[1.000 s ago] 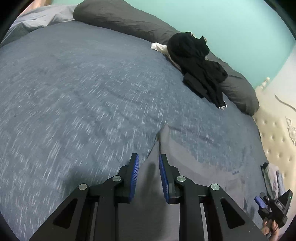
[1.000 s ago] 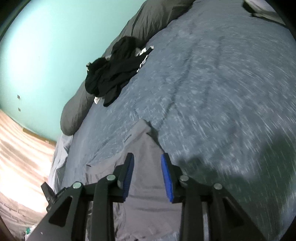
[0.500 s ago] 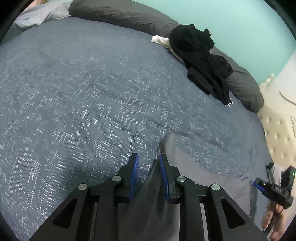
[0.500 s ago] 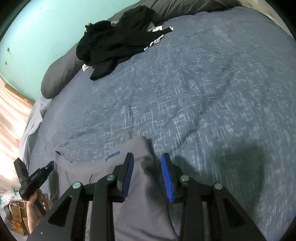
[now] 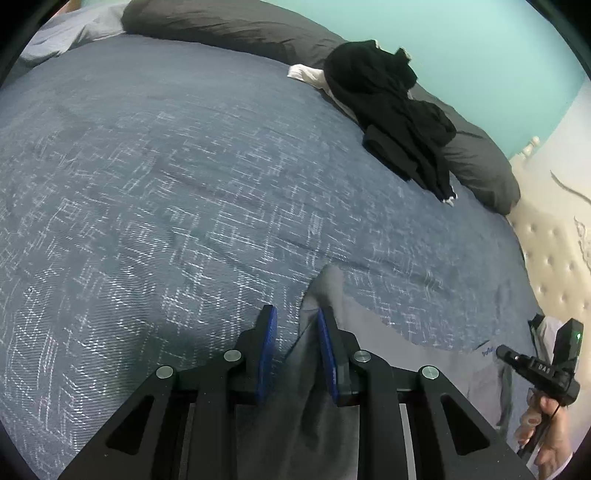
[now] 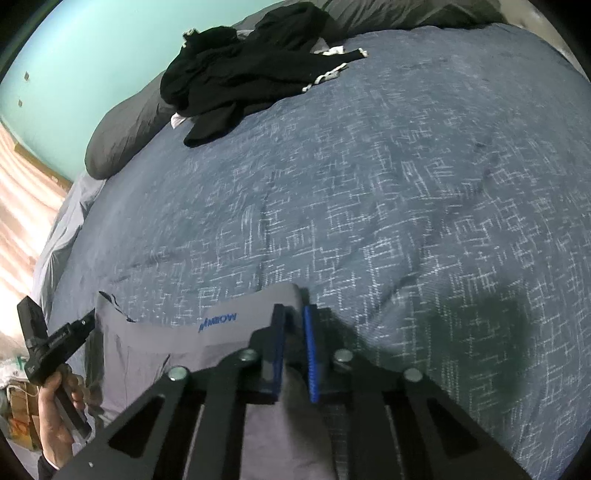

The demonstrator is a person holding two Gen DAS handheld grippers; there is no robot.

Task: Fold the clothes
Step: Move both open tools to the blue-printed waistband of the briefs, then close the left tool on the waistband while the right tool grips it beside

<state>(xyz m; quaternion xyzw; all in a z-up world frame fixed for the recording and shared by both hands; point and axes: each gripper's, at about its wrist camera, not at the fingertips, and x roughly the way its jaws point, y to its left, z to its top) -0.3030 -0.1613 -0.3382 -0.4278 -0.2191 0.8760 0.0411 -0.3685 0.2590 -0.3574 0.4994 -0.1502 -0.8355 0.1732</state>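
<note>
Pinching a corner of grey garment (image 6: 236, 332) flat on blue bedspread (image 6: 369, 184), right gripper (image 6: 293, 314) jaws just closed on fabric, left gripper (image 5: 293, 317) parted slightly around opposite corner, grip there unclear, black clothes pile (image 5: 391, 107) against dark pillow (image 5: 229, 26) beyond

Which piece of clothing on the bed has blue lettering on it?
The grey garment under the grippers: blue lettering sits near its far edge. The black clothes heaped by the dark pillow show none.
</note>
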